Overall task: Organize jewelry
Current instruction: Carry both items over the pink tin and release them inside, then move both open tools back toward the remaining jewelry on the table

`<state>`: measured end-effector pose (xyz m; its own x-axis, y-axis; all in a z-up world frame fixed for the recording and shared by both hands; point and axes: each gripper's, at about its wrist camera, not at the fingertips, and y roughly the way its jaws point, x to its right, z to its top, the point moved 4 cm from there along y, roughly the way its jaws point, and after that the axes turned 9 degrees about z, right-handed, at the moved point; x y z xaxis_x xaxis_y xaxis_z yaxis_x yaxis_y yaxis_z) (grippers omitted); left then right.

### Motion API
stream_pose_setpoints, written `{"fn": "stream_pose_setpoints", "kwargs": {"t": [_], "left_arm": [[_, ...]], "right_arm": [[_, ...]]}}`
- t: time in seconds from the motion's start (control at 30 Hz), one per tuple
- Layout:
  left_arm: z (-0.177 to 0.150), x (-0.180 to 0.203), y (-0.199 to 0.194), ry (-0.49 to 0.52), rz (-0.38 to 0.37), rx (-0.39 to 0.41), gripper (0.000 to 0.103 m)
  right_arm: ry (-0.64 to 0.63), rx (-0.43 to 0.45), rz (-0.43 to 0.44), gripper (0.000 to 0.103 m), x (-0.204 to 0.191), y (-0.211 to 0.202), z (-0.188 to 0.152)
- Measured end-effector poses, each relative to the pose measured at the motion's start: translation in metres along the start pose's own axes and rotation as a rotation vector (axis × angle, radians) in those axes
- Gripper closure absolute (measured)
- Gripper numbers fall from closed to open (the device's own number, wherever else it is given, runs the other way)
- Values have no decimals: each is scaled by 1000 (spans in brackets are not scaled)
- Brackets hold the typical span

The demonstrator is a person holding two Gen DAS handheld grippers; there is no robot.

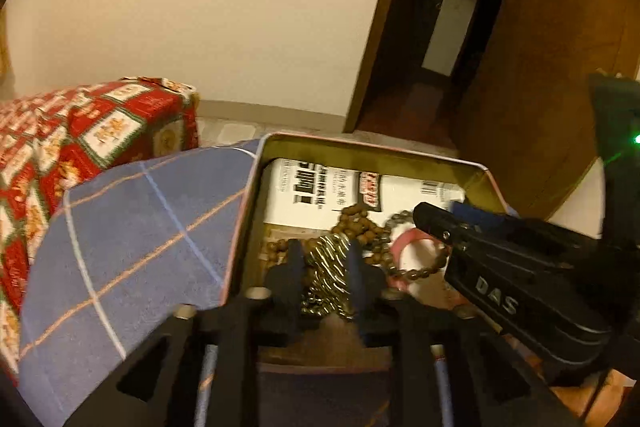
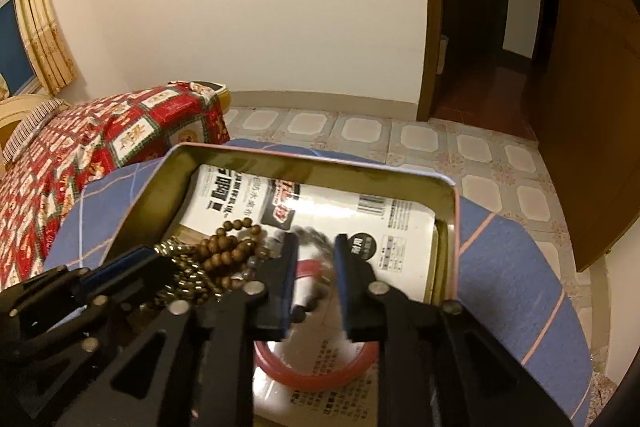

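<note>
Two black two-finger grippers reach down into an open rectangular gold-lined metal tin (image 2: 450,227) that rests on a blue cloth with pale and orange check lines (image 1: 132,227). White printed packaging (image 2: 404,231) lines the tin floor. Left gripper (image 1: 325,259): jaws partly apart, with a coiled gold-and-dark metal chain (image 1: 330,263) lying between the fingers; whether the pads press on it cannot be told. Right gripper (image 2: 316,251): jaws partly apart over a red ring-shaped bangle (image 2: 312,375), beside a blurred dark beaded bracelet (image 2: 316,239); the fingers close on nothing visible. A strand of round brown wooden beads (image 2: 228,251) is heaped in the tin between the two grippers, touching the chain. Behind the tin stand a bed with a red patterned cover (image 2: 100,143), a cream wall (image 2: 240,7), a tiled floor (image 2: 400,135) and a brown wooden door (image 2: 592,107).
</note>
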<state>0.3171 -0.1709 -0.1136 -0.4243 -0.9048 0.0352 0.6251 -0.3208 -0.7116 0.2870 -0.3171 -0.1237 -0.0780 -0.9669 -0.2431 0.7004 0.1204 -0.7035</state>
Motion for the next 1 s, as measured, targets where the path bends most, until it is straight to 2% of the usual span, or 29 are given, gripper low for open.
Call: {"fn": "stream_pose_setpoints", "kwargs": {"t": [0.03,0.07,0.1,0.13,0.17,0.53,1.0], "left_arm": [[1,-2,-2,1,25,14,58],[2,-3,-7,4,35,31,47],[3,-4,-13,0,35,50,42],[3,-5,-17,-7,29,60,35],[4,-7,-23,-21,19,73,35],[-14,-14,-59,-27,31,96,35],[-60,-31,-97,-22,119,67,35]], "right_arm": [[2,6,-10,42,0,-2,0],[7,19,-24,38,0,-6,0],[11,36,-38,34,2,-10,0],[15,46,-30,34,3,-13,0],[22,48,-22,34,4,-15,0],[14,74,-29,36,-7,-43,-12],[-29,81,-20,36,-33,-73,-43]]}}
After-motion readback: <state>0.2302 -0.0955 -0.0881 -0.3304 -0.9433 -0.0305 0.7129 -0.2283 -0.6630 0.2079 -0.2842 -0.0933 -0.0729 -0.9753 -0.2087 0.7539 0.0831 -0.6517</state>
